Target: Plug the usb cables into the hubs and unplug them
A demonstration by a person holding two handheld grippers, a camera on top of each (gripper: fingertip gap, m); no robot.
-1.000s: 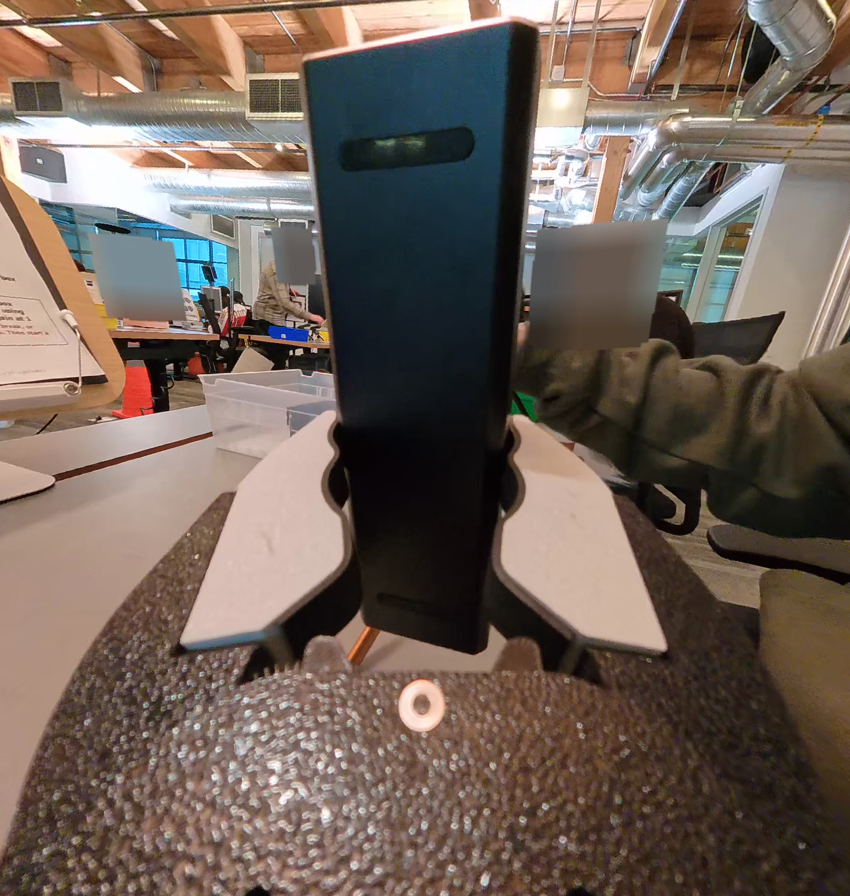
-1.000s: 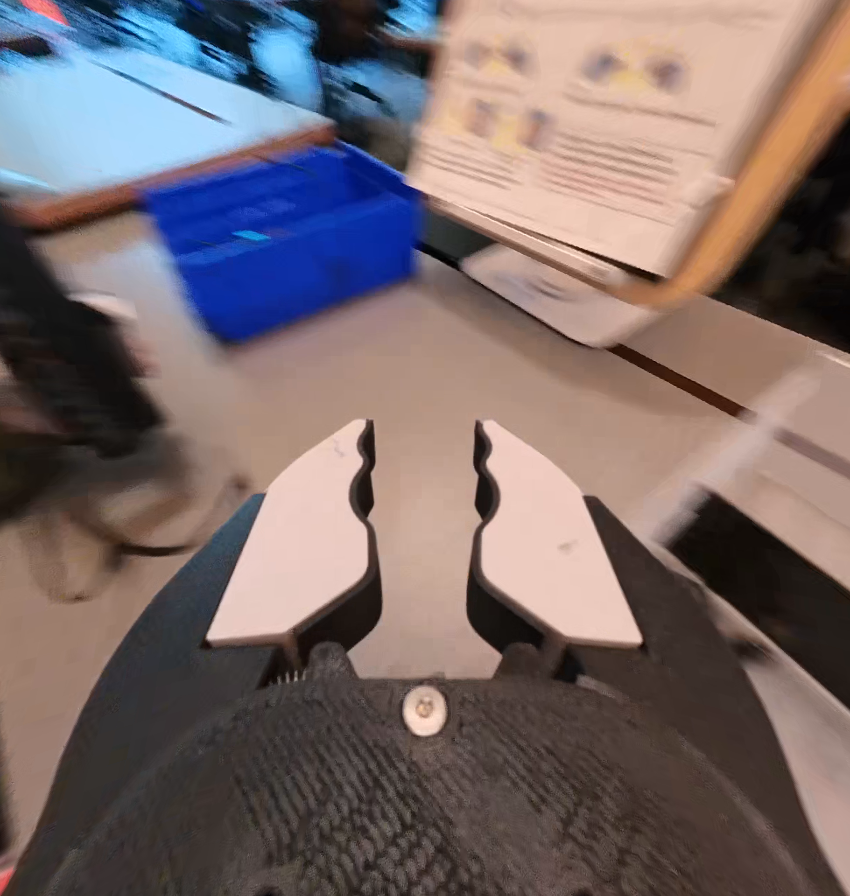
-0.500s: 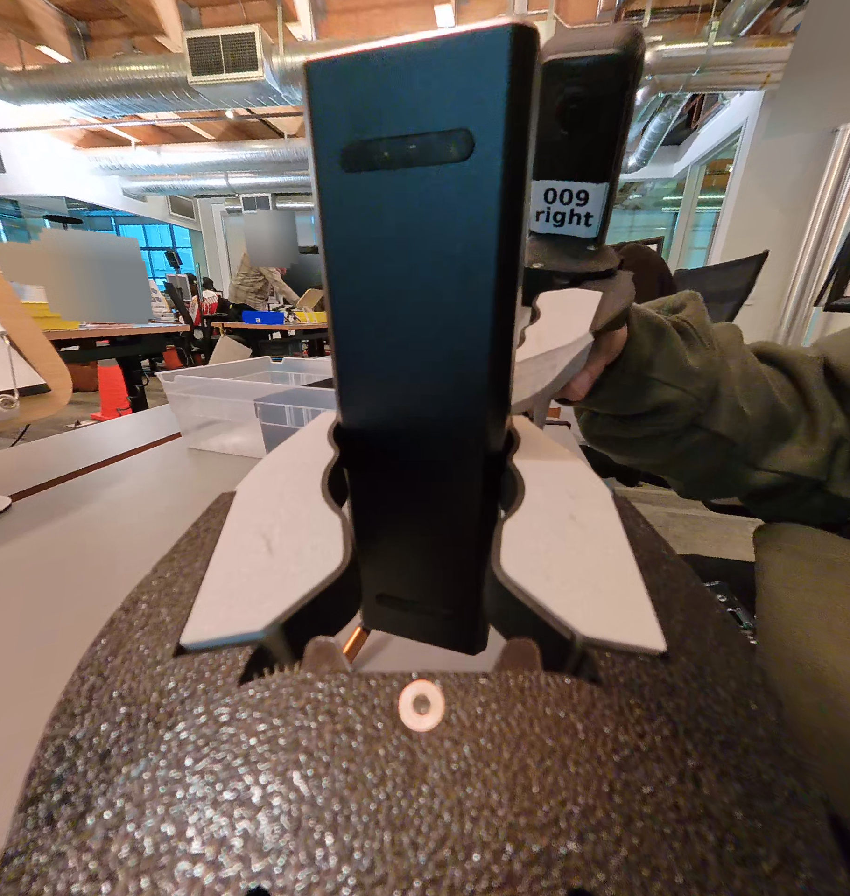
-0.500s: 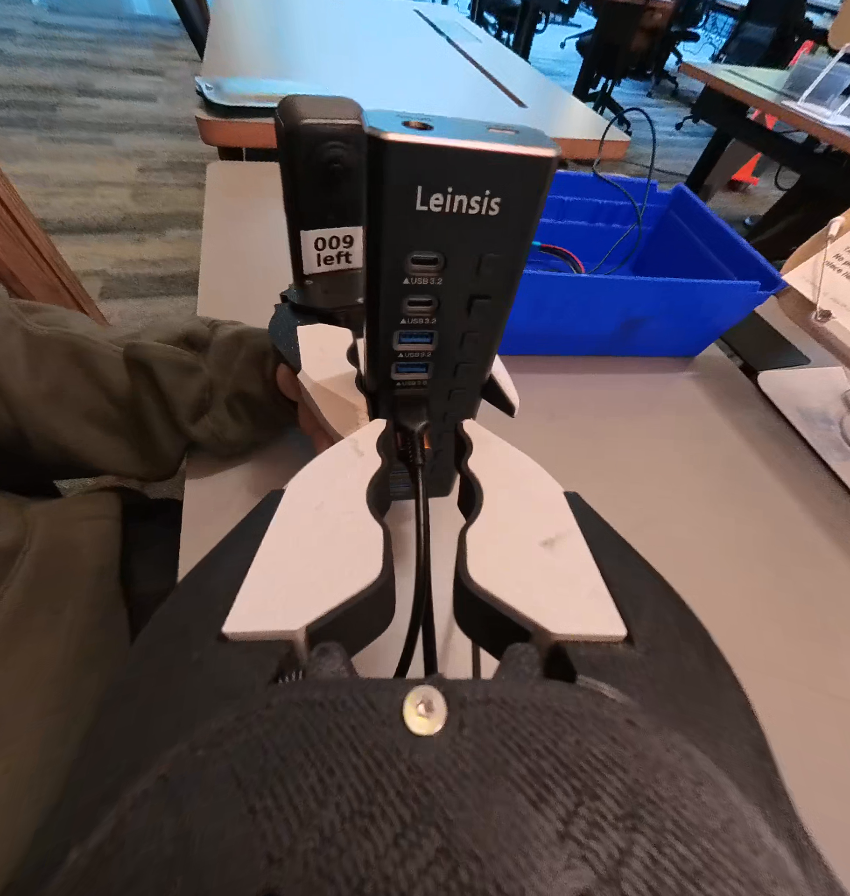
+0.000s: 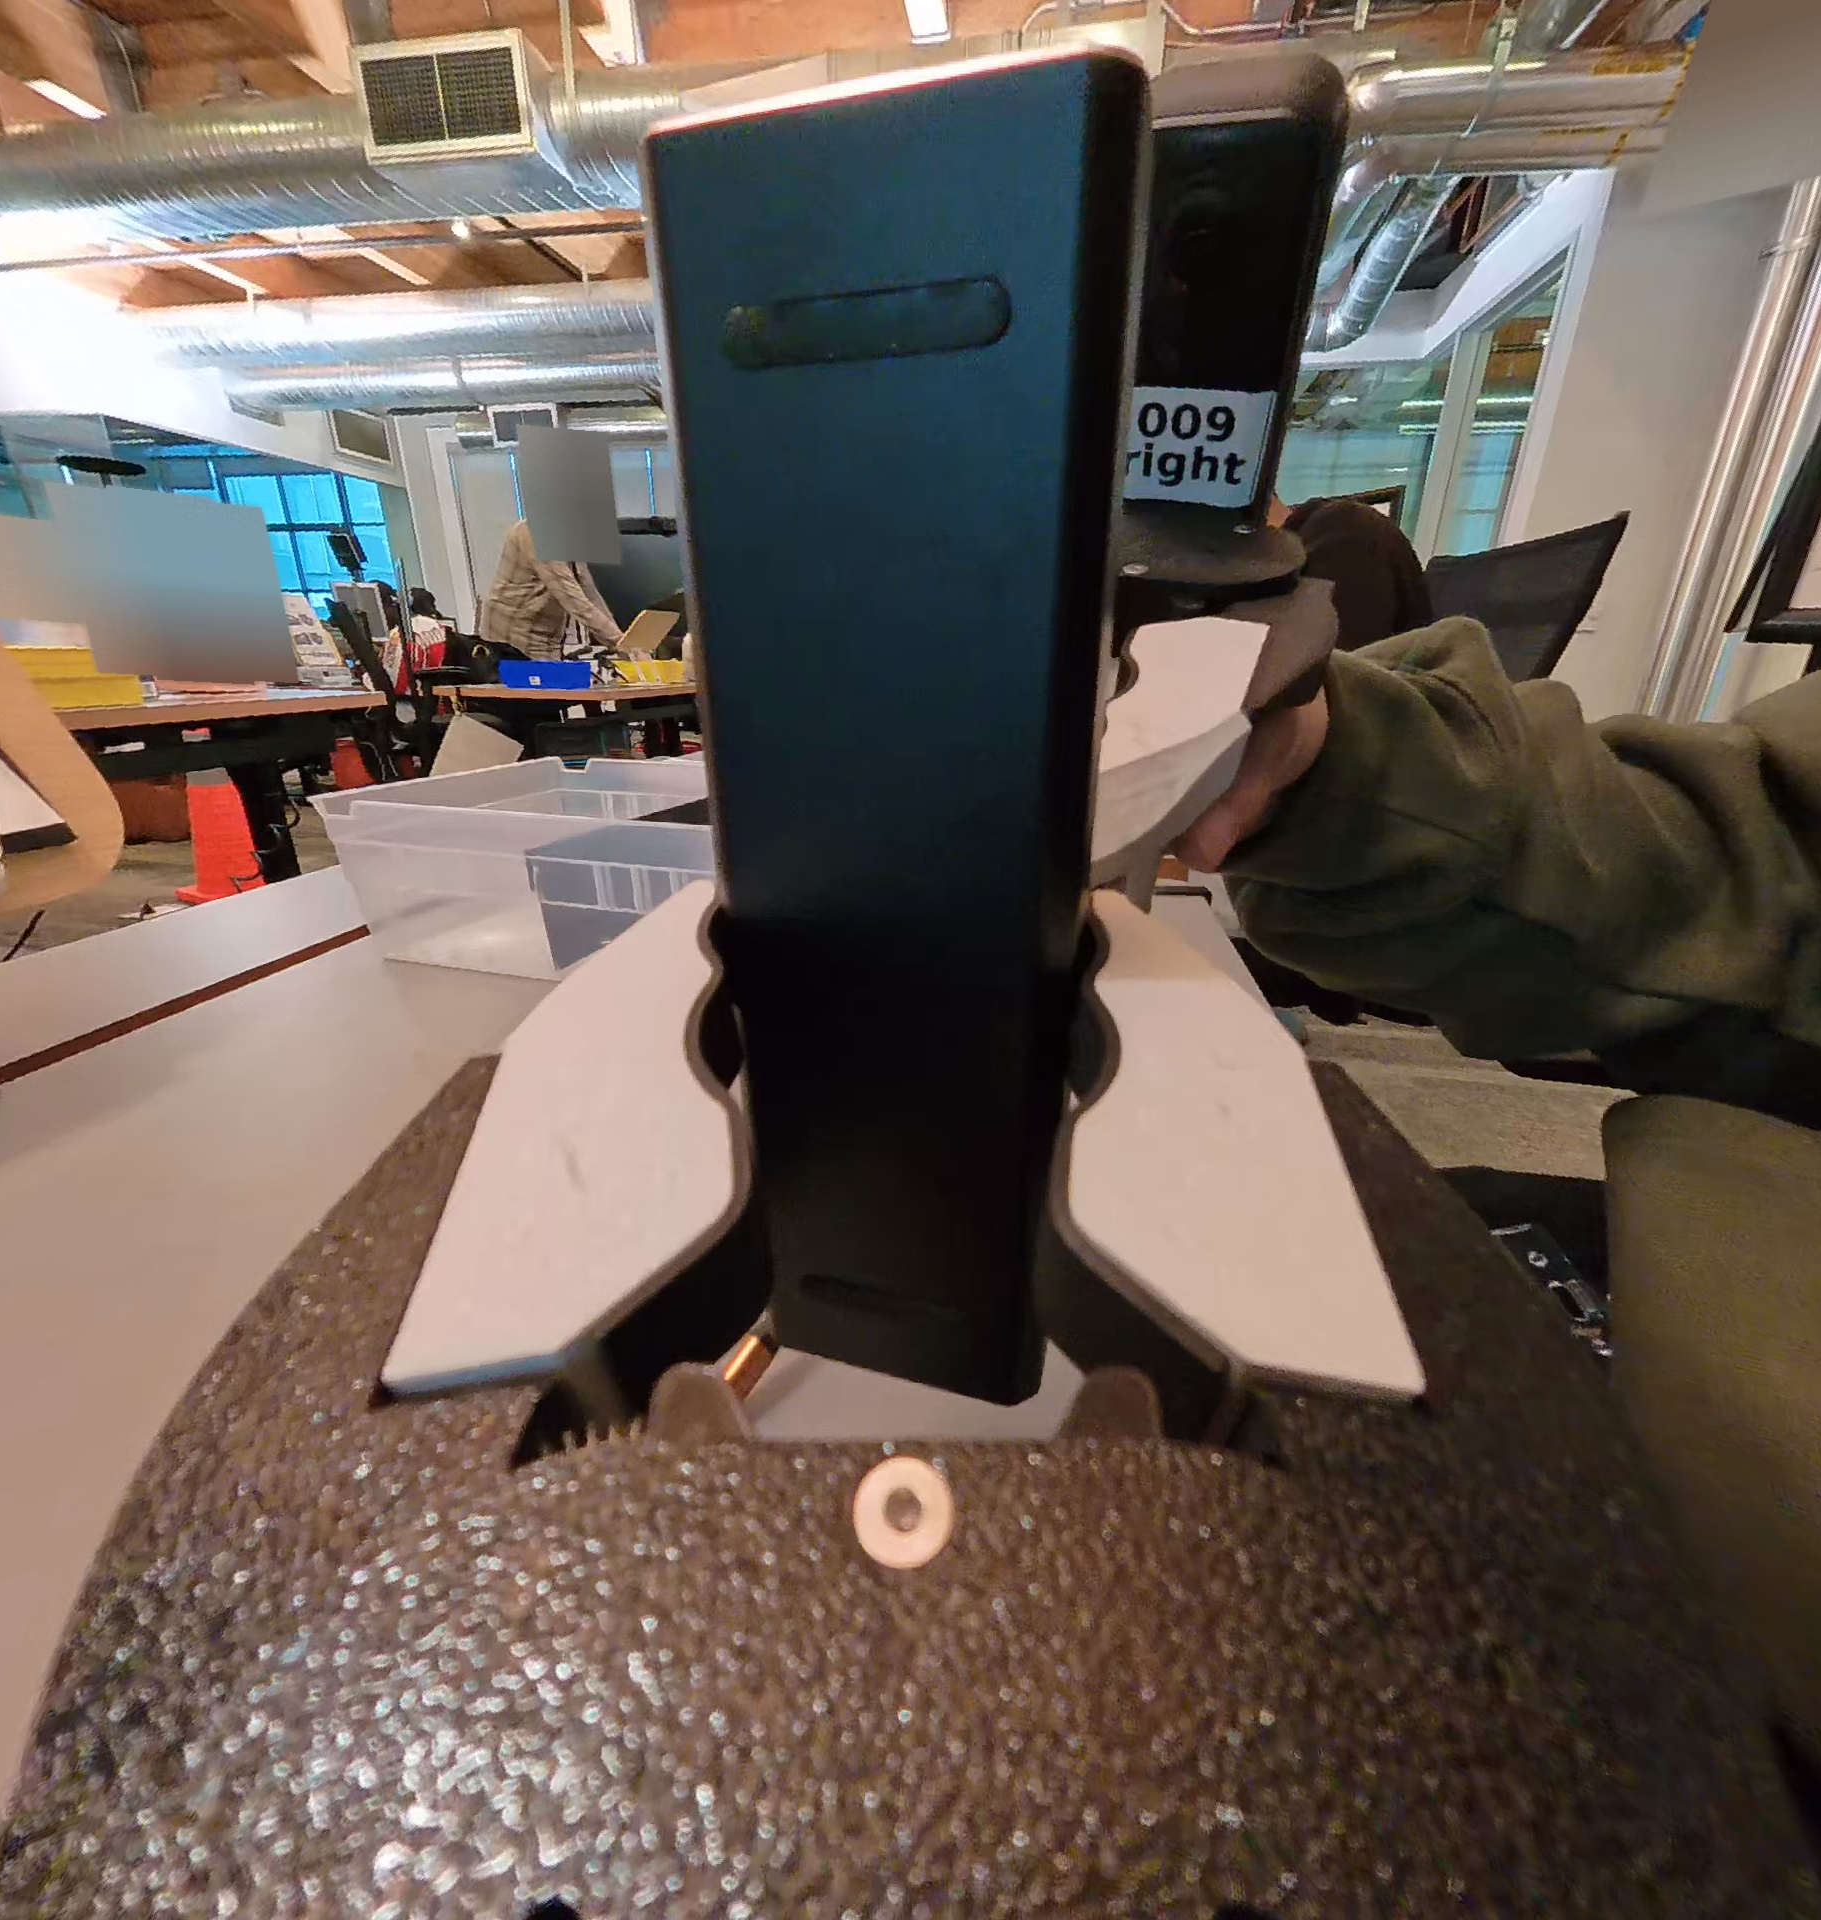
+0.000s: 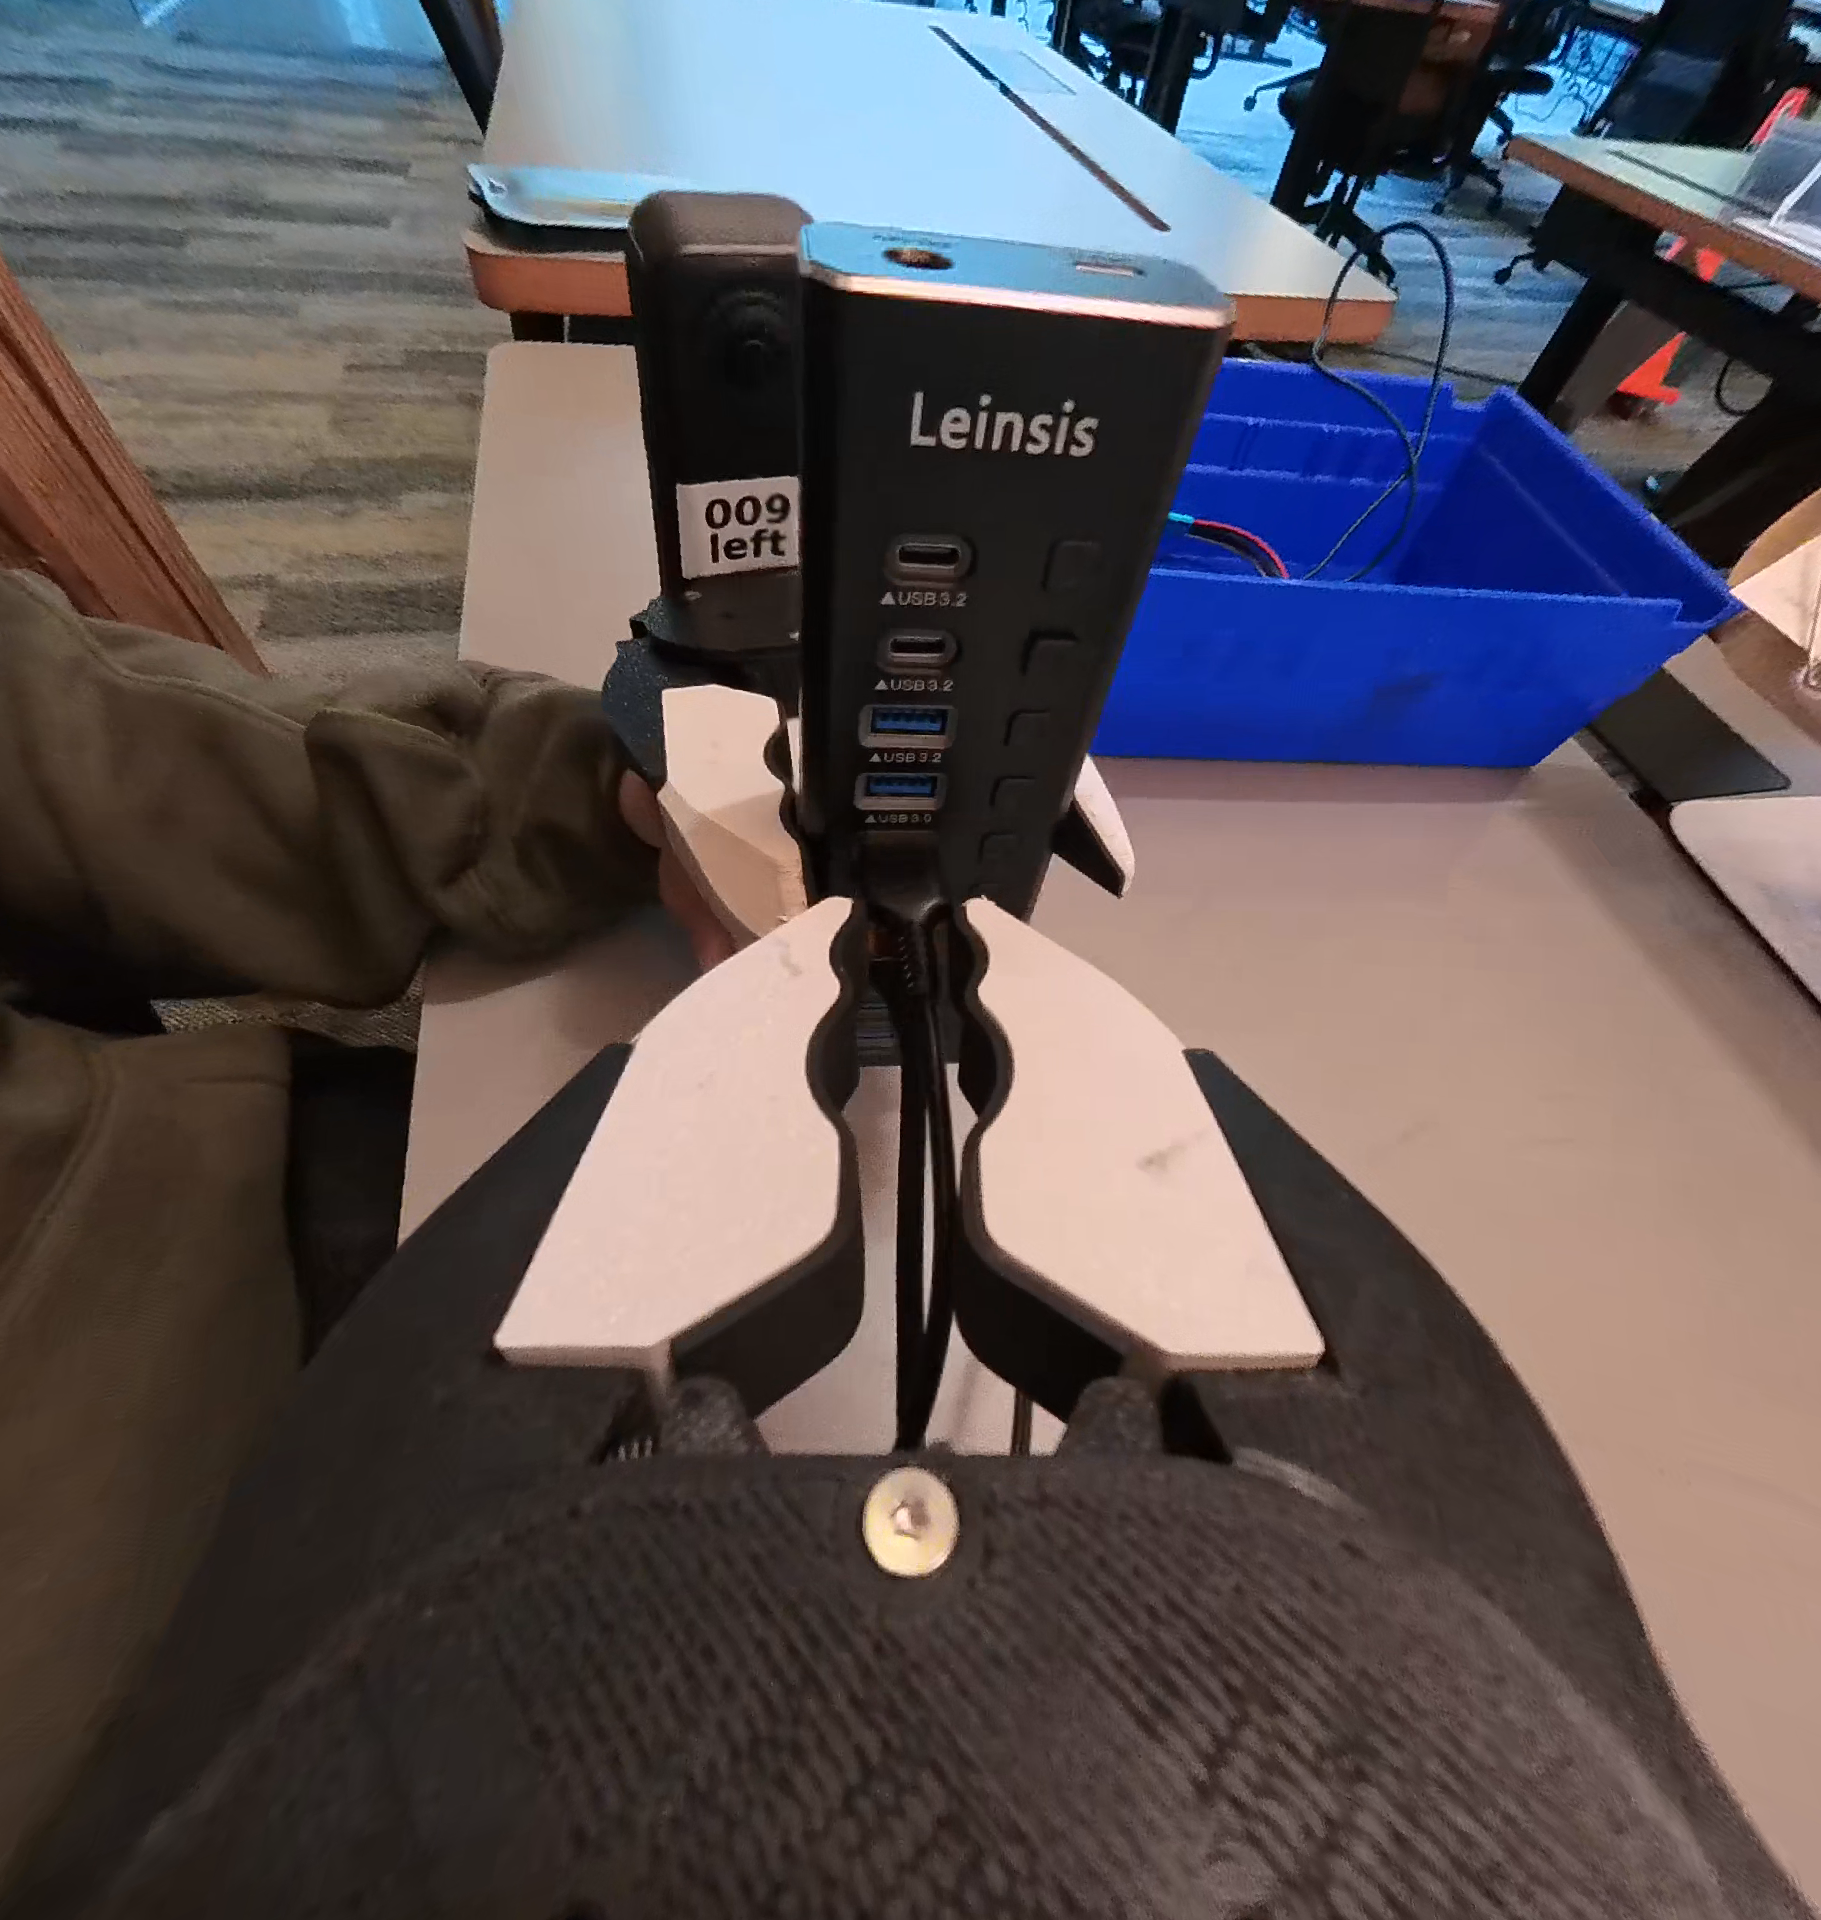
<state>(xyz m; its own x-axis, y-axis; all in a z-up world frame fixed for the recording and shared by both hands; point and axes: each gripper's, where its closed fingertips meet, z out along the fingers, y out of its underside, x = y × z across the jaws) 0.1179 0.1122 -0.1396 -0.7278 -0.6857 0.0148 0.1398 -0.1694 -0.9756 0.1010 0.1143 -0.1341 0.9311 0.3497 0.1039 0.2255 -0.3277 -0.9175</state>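
Note:
My left gripper [image 5: 901, 914] is shut on a black USB hub [image 5: 885, 623] and holds it upright above the table; I see its plain back. In the right wrist view the hub's port face [image 6: 999, 499] shows, with the left gripper's fingers [image 6: 724, 821] clamping its lower sides. A black USB plug [image 6: 898, 894] sits in a lower port and its black cable [image 6: 921, 1195] runs back between my right fingers. My right gripper [image 6: 904, 920] is shut on that plug, fingertips pressing on both sides. One right finger [image 5: 1176, 727] shows behind the hub in the left wrist view.
A blue bin [image 6: 1405, 623] with cables stands behind the hub on the grey table [image 6: 1457, 1091]. Clear plastic bins [image 5: 490, 842] sit further along the table. A clipboard stand [image 5: 23, 790] is at the left. A person's olive sleeve [image 5: 1508, 831] reaches in from the right. Both grippers' tips are close together, under 4 cm apart.
My right gripper swung in from the side to face the hub, moved up to the plugged-in cable and closed its fingers onto the plug. My left gripper kept holding the hub.

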